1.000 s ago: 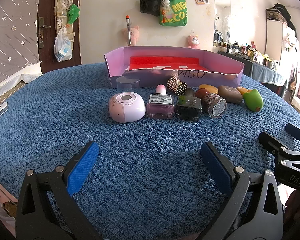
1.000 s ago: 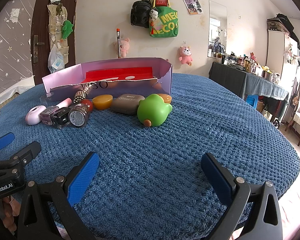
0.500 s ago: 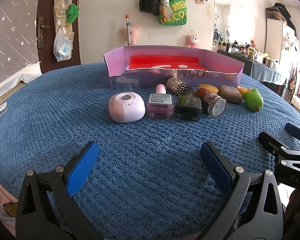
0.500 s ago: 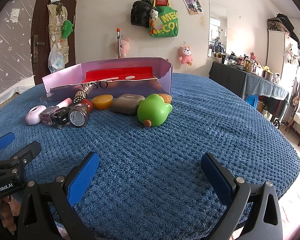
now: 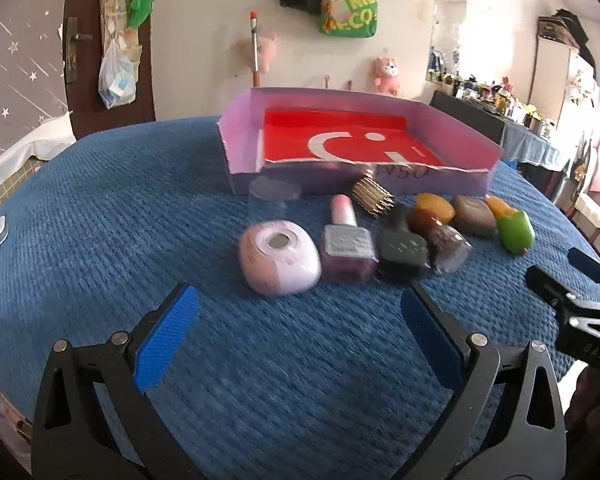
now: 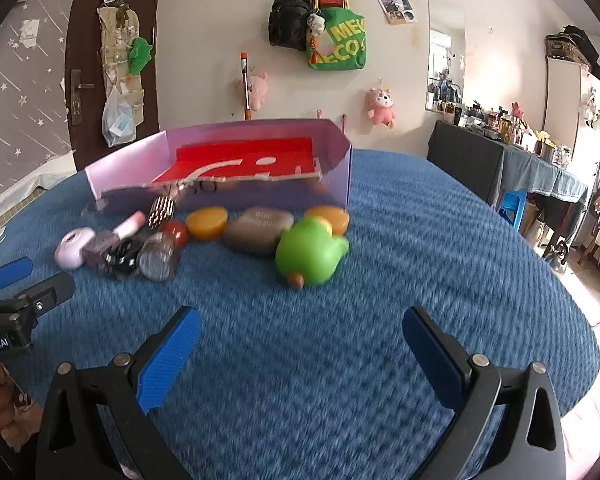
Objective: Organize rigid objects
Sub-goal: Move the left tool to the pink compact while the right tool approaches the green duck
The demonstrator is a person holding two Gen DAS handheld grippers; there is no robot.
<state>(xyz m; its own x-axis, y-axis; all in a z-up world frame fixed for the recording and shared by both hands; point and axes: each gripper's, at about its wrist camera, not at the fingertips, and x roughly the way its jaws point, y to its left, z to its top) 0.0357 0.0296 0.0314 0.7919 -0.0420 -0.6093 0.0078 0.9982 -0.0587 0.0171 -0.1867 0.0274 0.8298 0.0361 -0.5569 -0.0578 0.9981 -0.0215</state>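
A row of small items lies on the blue cloth in front of a shallow purple box (image 5: 240, 152) with a red bottom. From the left: a pale pink rounded case (image 5: 278, 256), a pink-capped bottle (image 5: 346, 248), a dark bottle (image 5: 402, 250), a glitter jar (image 5: 448, 246), a brown pebble-shaped case (image 5: 472, 216) and a green toy (image 5: 516, 232). My left gripper (image 5: 300, 312) is open, just short of the pink case. My right gripper (image 6: 300, 332) is open, short of the green toy (image 6: 312, 252). Both hold nothing.
A studded gold cylinder (image 5: 372, 198) and an orange disc (image 5: 434, 206) sit close to the box (image 6: 340, 152). Behind the round table are a wall with hung bags, a door at left and a cluttered dark sideboard (image 6: 500, 152) at right.
Both grippers have risen and moved forward toward the row of items, which now looks nearer and blurred. The inside of the box shows more. Nothing on the cloth has shifted.
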